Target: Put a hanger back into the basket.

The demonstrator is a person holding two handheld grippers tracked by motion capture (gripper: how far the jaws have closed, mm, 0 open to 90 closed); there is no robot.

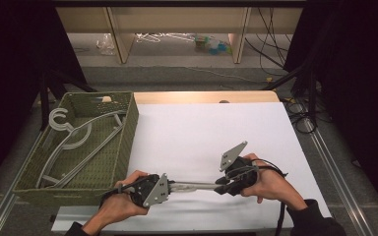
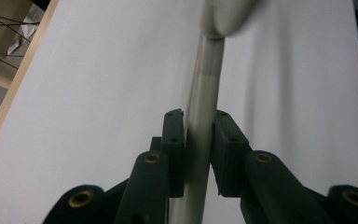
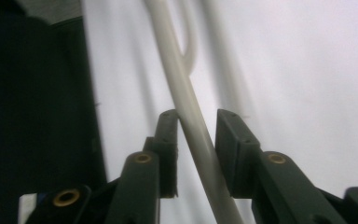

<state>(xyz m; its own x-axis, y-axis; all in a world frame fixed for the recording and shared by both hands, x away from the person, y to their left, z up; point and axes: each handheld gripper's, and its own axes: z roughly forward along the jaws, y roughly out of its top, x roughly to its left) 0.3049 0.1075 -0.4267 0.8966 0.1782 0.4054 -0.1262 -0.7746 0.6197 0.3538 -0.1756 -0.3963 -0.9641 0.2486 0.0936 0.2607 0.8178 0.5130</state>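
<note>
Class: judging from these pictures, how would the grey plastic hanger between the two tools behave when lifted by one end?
The grey plastic hanger probably stays stiff: its bar spans straight between the tools. Likely light, being thin. Its smooth round bar may slip or twist in the pads.

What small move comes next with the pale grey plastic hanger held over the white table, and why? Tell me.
Probably draw the right tool back off the pale grey plastic hanger: its pads stand apart from the bar, while the left tool clamps the bar. The left could then carry it towards the green woven basket, where other hangers lie.
</note>
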